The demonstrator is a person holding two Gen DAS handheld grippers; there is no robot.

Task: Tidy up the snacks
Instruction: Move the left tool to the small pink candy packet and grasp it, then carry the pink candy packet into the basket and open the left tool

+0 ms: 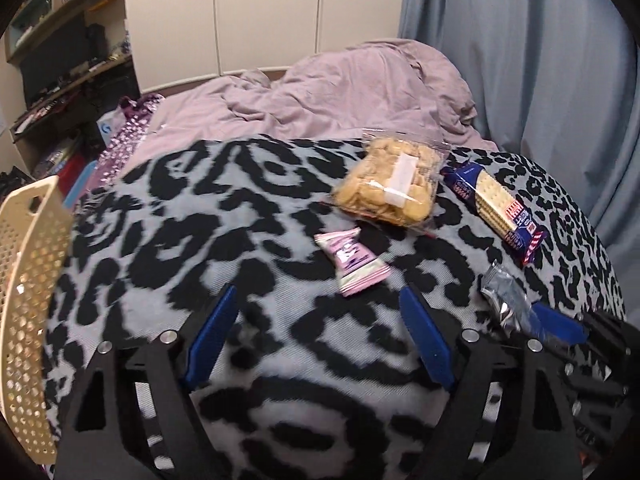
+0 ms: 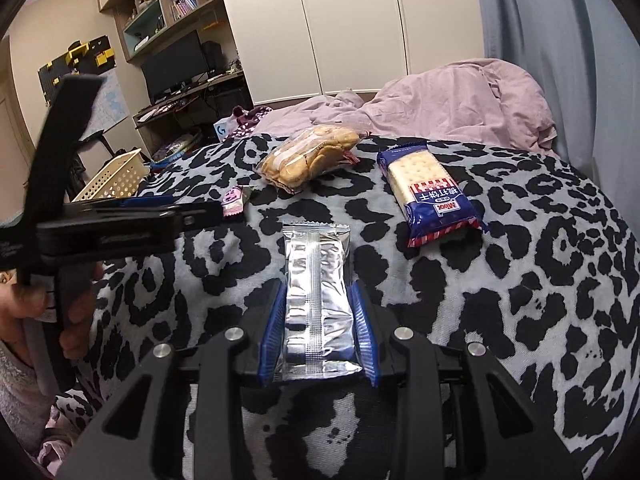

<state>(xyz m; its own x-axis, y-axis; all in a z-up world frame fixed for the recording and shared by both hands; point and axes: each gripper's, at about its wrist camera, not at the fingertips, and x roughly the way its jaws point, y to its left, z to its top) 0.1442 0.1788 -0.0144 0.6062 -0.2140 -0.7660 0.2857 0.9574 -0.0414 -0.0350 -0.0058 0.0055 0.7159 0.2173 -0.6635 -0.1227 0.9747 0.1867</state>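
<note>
Both views are evenly lit by soft indoor light, and only faint shadows are cast under the snacks. Glare is seen on the silver foil packet (image 2: 316,300). Strong fisheye bending and dark corners are shown at the edges (the wardrobe doors (image 2: 340,24) are curved). Slight motion blur is noticed in the left wrist view.

Cream wardrobe (image 2: 352,24), blue curtain (image 1: 520,60), cluttered shelves (image 2: 160,12)

The cream basket (image 1: 28,300) is cut off at the left edge.
</note>
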